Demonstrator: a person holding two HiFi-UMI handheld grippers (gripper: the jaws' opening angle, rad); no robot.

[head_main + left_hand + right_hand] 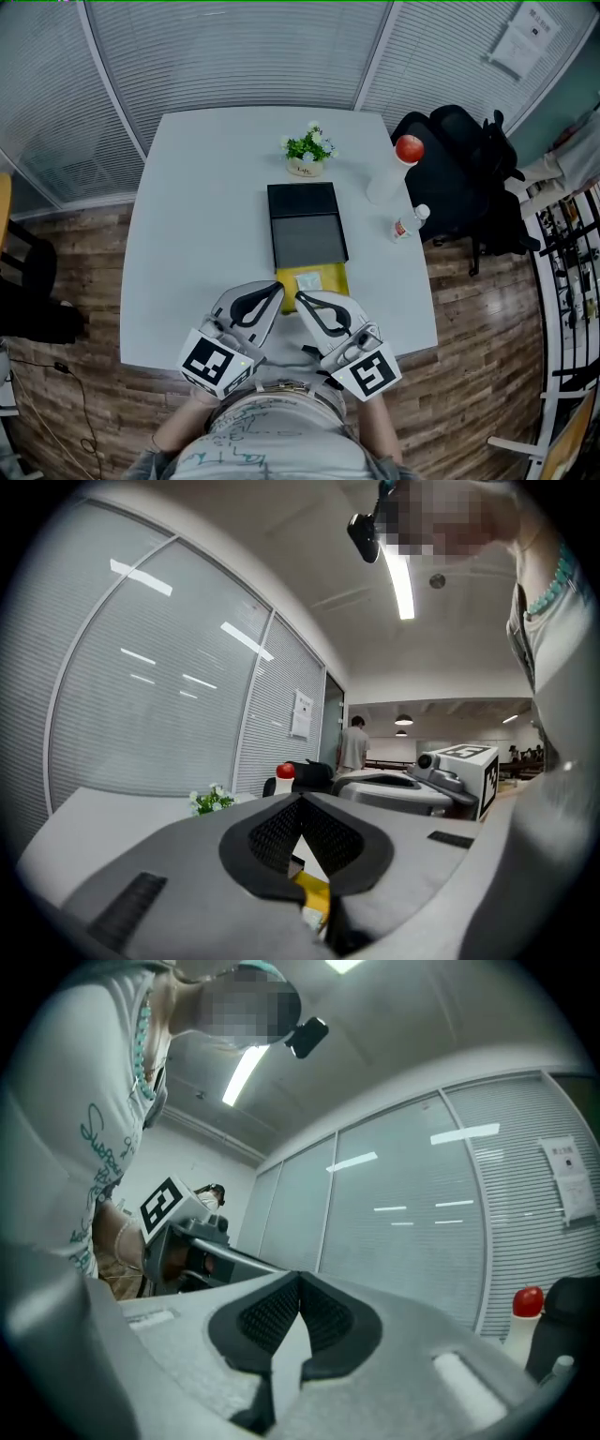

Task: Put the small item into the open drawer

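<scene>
A black drawer box lies mid-table, its open drawer pulled toward me with a bare grey inside. Just in front of the drawer lies a yellow flat item with a small white packet on it. It also shows as a yellow patch below the left jaws. My left gripper hovers at the item's near left corner, shut and empty. My right gripper sits beside it at the item's near edge, shut with nothing between its fingers. The tips almost touch each other.
A small pot of flowers stands behind the box. A red-capped bottle and a small bottle stand near the table's right edge. A black chair is beside that edge. A person stands far off in the room.
</scene>
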